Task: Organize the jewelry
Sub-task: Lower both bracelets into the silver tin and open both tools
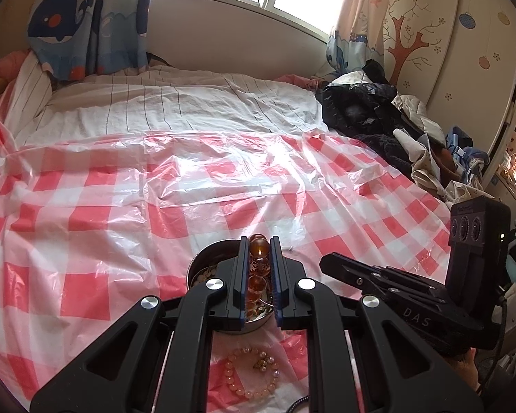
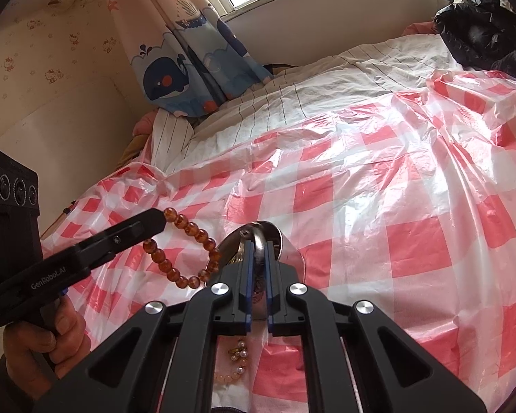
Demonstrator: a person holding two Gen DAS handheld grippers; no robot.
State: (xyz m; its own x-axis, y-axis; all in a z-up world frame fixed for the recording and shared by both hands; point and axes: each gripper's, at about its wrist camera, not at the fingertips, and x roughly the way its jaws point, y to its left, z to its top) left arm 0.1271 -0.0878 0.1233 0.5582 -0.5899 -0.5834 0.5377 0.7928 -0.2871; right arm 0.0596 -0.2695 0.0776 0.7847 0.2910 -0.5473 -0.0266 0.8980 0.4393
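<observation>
My left gripper (image 1: 260, 239) is shut on an amber bead bracelet (image 1: 259, 249), whose loop hangs free below the fingers in the right wrist view (image 2: 182, 251), just left of a small metal bowl (image 2: 287, 241). In the left wrist view the bowl (image 1: 197, 266) sits under my fingers on the checked plastic sheet (image 1: 120, 189). My right gripper (image 2: 258, 232) is shut on a thin silver ring (image 2: 259, 246) over the bowl. Its fingers reach in from the right in the left wrist view (image 1: 323, 261). A pale pink bead bracelet (image 1: 253, 373) and small pearl pieces (image 2: 239, 347) lie on the sheet nearer me.
The red-and-white sheet covers a bed with a striped cover (image 1: 175, 106) behind it. A heap of dark clothes (image 1: 371, 117) lies at the bed's right side. Whale-print curtains (image 1: 86, 27) hang at the window. A hand (image 2: 48, 340) holds the left gripper's handle.
</observation>
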